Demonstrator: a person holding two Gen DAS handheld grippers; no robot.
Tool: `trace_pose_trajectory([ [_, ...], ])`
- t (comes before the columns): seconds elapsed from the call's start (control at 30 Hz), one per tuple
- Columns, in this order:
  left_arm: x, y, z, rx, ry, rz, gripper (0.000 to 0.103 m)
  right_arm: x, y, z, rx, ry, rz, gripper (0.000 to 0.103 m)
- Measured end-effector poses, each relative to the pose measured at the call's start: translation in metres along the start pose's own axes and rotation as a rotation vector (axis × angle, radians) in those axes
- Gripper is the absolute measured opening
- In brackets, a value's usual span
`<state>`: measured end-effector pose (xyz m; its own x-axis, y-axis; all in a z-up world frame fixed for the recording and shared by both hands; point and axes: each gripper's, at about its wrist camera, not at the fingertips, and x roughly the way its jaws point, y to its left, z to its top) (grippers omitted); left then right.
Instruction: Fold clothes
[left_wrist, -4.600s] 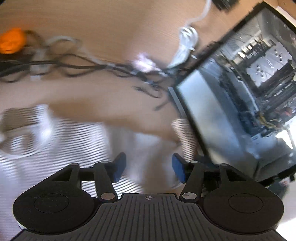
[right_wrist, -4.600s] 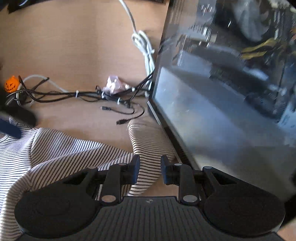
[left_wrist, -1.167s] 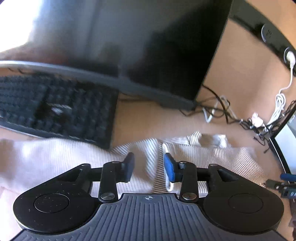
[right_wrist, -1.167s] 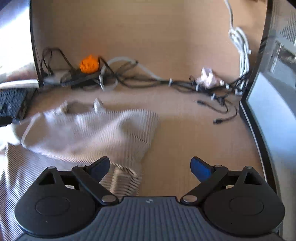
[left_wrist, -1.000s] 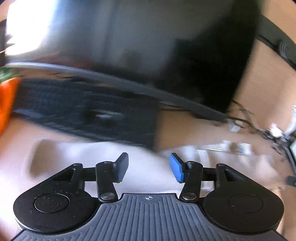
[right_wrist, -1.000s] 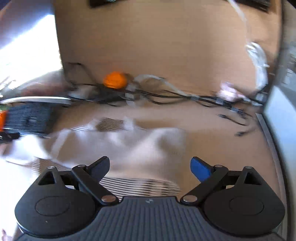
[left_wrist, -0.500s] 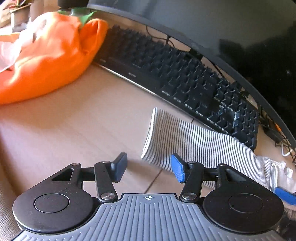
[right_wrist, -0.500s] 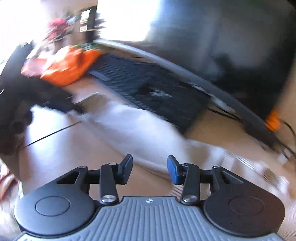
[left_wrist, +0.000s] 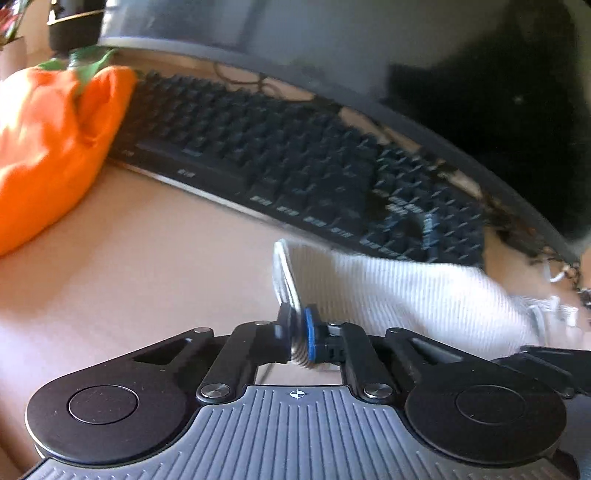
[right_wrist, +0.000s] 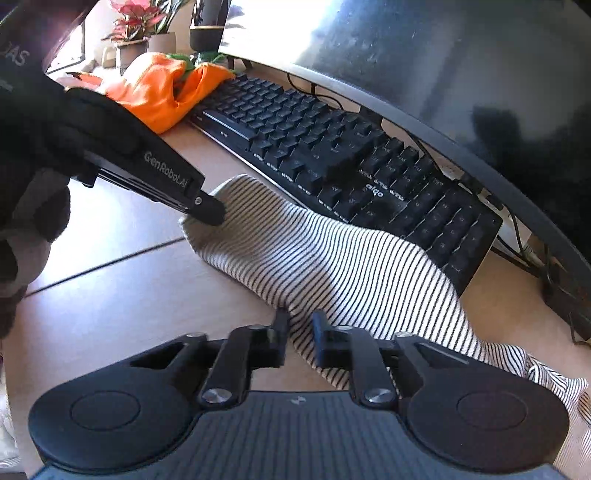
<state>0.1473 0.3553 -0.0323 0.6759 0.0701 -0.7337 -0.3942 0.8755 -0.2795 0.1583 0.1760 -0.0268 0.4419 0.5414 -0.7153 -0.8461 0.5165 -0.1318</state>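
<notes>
1 striped garment (right_wrist: 332, 266), 1 keyboard (right_wrist: 343, 162), 1 orange cloth (right_wrist: 162, 92), 2 potted plants (right_wrist: 136, 37), 2 grippers (right_wrist: 299, 339).

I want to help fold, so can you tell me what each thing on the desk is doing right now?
Left gripper: shut on the sleeve's cuff.
Right gripper: shut on the sleeve's edge.
Striped sleeve: stretched out flat, far edge lying on the keyboard.
Keyboard: flat on the desk, under the monitor.
Orange cloth: crumpled against the keyboard's end.
Monitor: screen dark.

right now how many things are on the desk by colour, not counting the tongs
striped: 1, shirt sleeve
orange: 1, plush pumpkin
black: 2, keyboard, monitor
red-leaved: 1, potted plant
total: 5
</notes>
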Motion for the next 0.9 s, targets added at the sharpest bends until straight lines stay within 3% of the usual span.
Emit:
trace_pose_trajectory([
  [0.2,-0.030,-0.034,0.018,0.040,-0.054,-0.143,0.006,-0.036,-0.019,0.002,0.087,-0.096,-0.024,0.000],
  [0.5,-0.070,-0.169,0.036,0.247,-0.124,-0.371,0.006,-0.131,-0.092,-0.064,0.280,-0.187,-0.190,0.000],
  [0.67,-0.059,-0.256,0.028,0.370,-0.091,-0.438,0.005,-0.183,-0.134,-0.101,0.388,-0.235,-0.284,0.000],
  [0.9,-0.028,-0.362,-0.009,0.526,-0.004,-0.542,0.005,-0.224,-0.205,-0.200,0.644,-0.171,-0.448,0.001],
])
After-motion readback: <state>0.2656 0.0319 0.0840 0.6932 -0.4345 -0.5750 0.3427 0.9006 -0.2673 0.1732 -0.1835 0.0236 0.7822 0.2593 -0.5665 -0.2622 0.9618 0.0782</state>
